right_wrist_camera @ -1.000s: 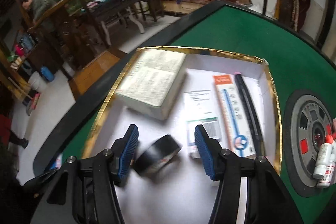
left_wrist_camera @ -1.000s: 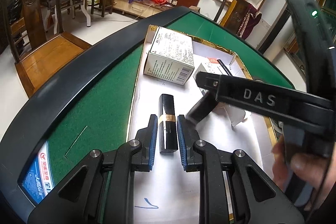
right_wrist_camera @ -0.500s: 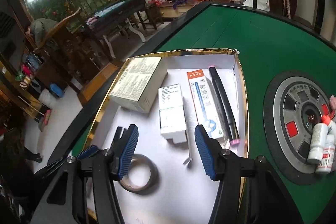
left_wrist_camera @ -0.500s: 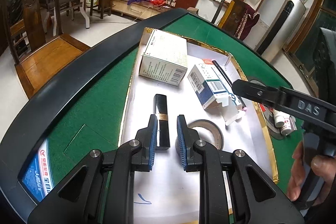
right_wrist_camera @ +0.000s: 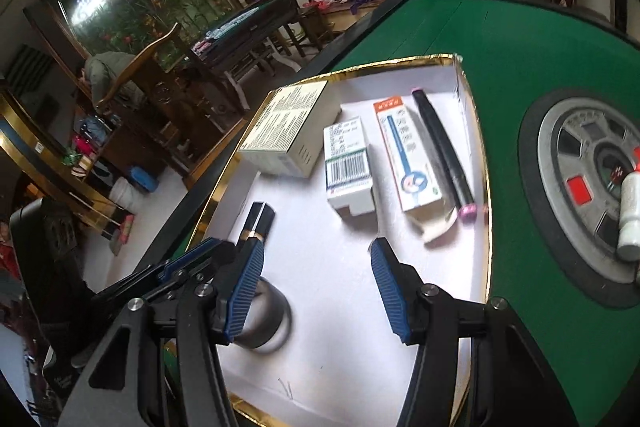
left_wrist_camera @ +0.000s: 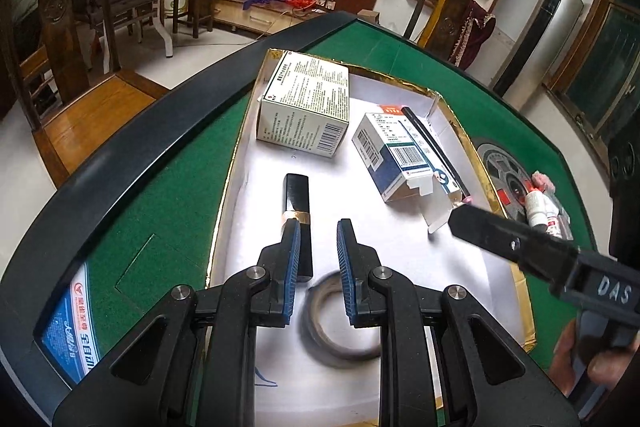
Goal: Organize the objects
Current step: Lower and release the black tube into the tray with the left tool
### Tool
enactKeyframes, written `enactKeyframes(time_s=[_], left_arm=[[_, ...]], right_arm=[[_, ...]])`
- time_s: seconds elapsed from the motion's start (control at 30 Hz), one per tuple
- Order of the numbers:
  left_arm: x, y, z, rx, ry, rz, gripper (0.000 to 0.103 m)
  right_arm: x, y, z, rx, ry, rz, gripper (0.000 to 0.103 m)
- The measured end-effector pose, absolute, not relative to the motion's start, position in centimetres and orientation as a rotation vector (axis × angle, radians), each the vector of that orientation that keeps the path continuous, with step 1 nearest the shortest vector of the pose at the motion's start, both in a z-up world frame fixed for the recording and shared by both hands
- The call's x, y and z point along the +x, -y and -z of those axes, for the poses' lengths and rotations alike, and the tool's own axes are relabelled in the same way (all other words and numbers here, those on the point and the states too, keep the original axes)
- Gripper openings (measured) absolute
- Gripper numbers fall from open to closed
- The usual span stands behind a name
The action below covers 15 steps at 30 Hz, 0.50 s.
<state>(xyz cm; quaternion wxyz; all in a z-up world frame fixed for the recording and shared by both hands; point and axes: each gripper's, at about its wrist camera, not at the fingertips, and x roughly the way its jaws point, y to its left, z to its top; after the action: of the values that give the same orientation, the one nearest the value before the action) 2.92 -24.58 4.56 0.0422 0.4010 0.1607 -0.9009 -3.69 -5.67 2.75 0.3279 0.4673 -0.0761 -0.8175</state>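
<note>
The tape (left_wrist_camera: 344, 323) has left the spread, empty right gripper (right_wrist_camera: 316, 283); left gripper (left_wrist_camera: 318, 263) closed, empty; "DAS" at 4 o'clock.

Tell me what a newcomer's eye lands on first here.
A gold-rimmed white tray on the green table holds boxes along its far side, biggest the white carton at far left. Nearer lie a black lipstick tube and a tape roll. White bottles sit outside, on the table's centre dial.
</note>
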Motion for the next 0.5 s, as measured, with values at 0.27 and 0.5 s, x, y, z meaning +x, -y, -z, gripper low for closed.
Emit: enactKeyframes(time_s=[0.27, 0.5], left_arm=[[2.7, 23.7, -4.1, 1.225, -0.435, 2.751, 0.018], [2.5, 22.8, -4.2, 1.240, -0.397, 2.761, 0.018]], right_arm=[[-2.6, 5.9, -2.1, 1.199, 0.173, 2.139, 0.056], [-2.6, 5.0, -1.9, 1.208, 0.172, 2.134, 0.056]])
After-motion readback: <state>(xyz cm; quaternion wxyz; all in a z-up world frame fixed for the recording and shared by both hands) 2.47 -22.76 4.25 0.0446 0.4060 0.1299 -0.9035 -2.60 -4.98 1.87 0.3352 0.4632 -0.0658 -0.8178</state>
